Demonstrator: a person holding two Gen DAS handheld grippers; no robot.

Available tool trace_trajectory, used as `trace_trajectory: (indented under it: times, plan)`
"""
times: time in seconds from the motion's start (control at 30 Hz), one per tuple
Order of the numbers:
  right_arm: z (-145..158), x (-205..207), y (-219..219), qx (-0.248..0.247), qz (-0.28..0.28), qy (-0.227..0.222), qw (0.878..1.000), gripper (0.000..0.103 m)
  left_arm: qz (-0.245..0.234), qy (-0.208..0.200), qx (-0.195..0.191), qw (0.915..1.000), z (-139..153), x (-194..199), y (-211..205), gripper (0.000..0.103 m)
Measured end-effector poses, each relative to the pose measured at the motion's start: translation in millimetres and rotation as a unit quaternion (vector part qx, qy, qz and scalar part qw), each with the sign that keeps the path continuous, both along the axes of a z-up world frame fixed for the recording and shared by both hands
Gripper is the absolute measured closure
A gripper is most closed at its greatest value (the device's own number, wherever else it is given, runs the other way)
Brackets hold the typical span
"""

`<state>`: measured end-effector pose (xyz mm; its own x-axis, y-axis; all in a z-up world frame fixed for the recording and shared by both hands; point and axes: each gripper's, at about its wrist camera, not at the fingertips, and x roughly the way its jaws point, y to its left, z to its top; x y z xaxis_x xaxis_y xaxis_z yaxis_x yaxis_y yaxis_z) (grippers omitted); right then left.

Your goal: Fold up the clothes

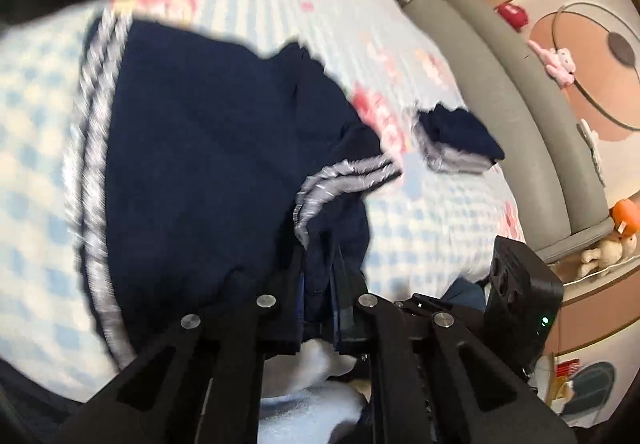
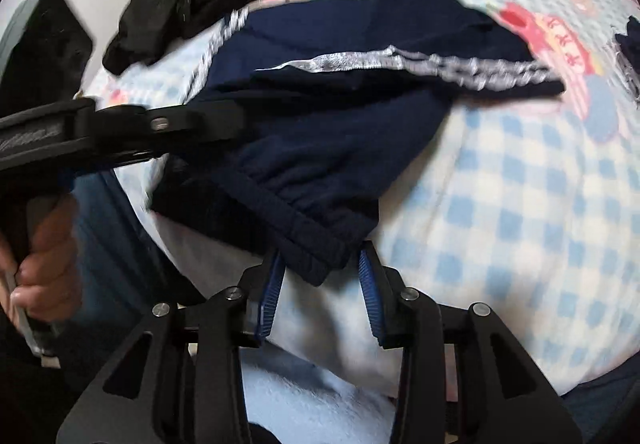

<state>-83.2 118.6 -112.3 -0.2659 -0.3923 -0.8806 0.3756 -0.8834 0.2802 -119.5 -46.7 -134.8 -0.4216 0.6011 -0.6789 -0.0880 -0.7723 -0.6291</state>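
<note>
While left tongs (image 1: 320,284) pinch the navy shorts (image 1: 208,147), right tongs (image 2: 322,280) gape (waistband edge between); bedsheet (image 2: 520,203) beside.

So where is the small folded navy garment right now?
In the left wrist view the small folded navy garment lies on the checked bedsheet, right of the navy shorts and near the bed's grey edge.

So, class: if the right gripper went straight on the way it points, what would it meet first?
Most likely the elastic waistband of the navy shorts: its corner already lies between the open right gripper fingers, though depth is uncertain.
</note>
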Motion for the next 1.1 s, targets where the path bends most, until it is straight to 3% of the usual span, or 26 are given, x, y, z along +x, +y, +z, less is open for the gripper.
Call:
trace_trajectory:
  times: [0.13,0.27,0.33,0.4,0.47,0.53,0.63,0.7,0.8,0.87,1.0,1.1]
  plan:
    - [7,-5,-1,-0.014,-0.027,0.022,0.999,0.065,0.039,0.029,-0.027,0.9985,17,11,-18,0.094]
    - [-6,-11,-10,-0.019,-0.032,0.005,0.999,0.061,0.066,0.000,-0.029,0.9974,-3,24,-48,0.094]
    - [-8,-10,-15,-0.012,-0.020,0.008,1.000,0.060,0.079,0.010,-0.004,0.9968,-4,36,-63,0.094]
    - [-5,-8,-24,-0.023,-0.004,0.017,1.000,0.061,0.092,0.032,0.045,0.9942,0,49,-80,0.094]
    - [-6,-10,-31,-0.030,0.005,0.018,0.999,0.077,0.107,0.031,0.101,0.9886,-7,54,-92,0.094]
    - [-10,-13,-38,-0.017,0.007,0.019,1.000,0.078,0.115,-0.003,0.071,0.9908,-22,50,-96,0.094]
    - [-16,-17,-41,-0.022,0.013,-0.017,1.000,0.074,0.113,-0.046,0.026,0.9922,-39,49,-99,0.094]
    - [-8,-15,-38,-0.042,0.027,-0.020,0.999,0.072,0.112,-0.036,0.033,0.9925,-35,53,-100,0.093]
    - [5,-14,-28,-0.093,0.029,-0.013,0.995,0.072,0.124,-0.028,0.082,0.9885,-31,55,-108,0.082]
    - [4,-22,-21,-0.118,0.001,-0.017,0.993,0.072,0.124,-0.044,0.073,0.9886,-37,52,-106,0.072]
    - [-10,-44,-30,-0.129,-0.029,-0.035,0.991,0.064,0.124,-0.077,0.054,0.9878,-50,47,-100,0.065]
    - [-36,-55,-40,-0.104,-0.027,-0.077,0.991,0.060,0.125,-0.102,0.039,0.9862,-59,43,-97,0.067]
